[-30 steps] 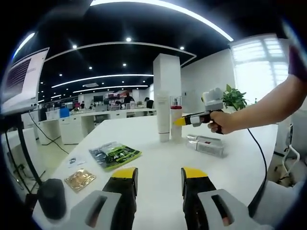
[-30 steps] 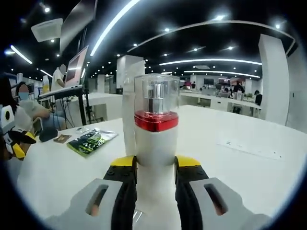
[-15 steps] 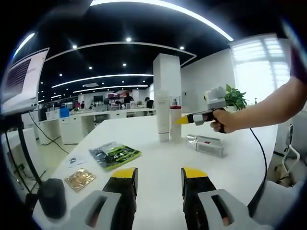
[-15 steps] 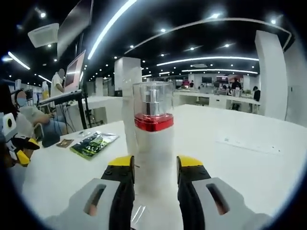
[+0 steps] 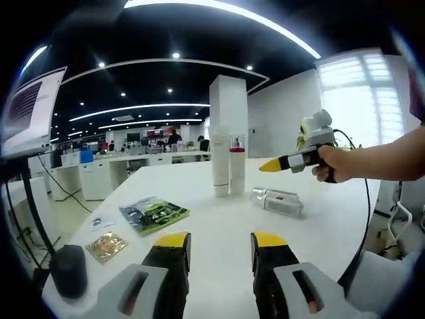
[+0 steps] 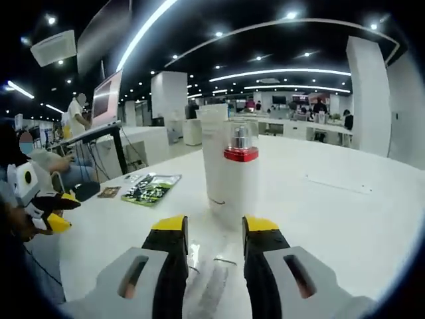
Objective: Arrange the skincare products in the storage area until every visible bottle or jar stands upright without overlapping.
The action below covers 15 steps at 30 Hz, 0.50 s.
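Your right gripper (image 6: 211, 234) is the one placed for the next pick: its jaws stand apart with nothing between them, and the lying bottle (image 6: 207, 287) rests on the white table (image 6: 345, 219) directly beneath them, its long axis running roughly along your line of reach, away from you.

In the left gripper view that same lying bottle (image 5: 277, 201) sits on its side just right of the two standing ones, the tall white tube (image 5: 220, 166) and the red-collared pump bottle (image 5: 237, 165), which are upright and close together. Your left gripper (image 5: 219, 244) hangs open and empty at the near edge, well apart from all three.

Turn the right jaws across the bottle's length, I judge, before closing.
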Each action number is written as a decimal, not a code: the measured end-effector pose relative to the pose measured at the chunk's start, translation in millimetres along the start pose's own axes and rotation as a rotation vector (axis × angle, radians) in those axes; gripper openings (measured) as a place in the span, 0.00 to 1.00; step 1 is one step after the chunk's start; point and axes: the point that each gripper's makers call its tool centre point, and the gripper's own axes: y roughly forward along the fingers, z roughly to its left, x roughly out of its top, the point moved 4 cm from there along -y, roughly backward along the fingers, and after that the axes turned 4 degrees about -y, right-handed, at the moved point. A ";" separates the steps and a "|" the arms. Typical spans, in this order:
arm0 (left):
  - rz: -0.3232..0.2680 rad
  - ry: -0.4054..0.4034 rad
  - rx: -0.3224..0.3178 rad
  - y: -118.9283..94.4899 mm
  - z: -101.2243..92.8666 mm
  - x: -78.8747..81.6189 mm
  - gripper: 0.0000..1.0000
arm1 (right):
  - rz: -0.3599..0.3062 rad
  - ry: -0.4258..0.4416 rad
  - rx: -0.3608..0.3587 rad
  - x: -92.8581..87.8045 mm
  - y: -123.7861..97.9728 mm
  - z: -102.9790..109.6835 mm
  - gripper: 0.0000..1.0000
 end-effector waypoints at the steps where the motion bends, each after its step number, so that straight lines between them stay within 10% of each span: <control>1: -0.002 -0.001 -0.001 -0.9 -0.5 0.1 0.37 | 0.017 -0.009 0.013 -1.6 -1.6 6.9 0.31; 15: -0.006 -0.002 -0.004 -5.3 -0.9 -1.0 0.37 | 0.225 -0.093 0.003 -33.8 -12.0 50.8 0.31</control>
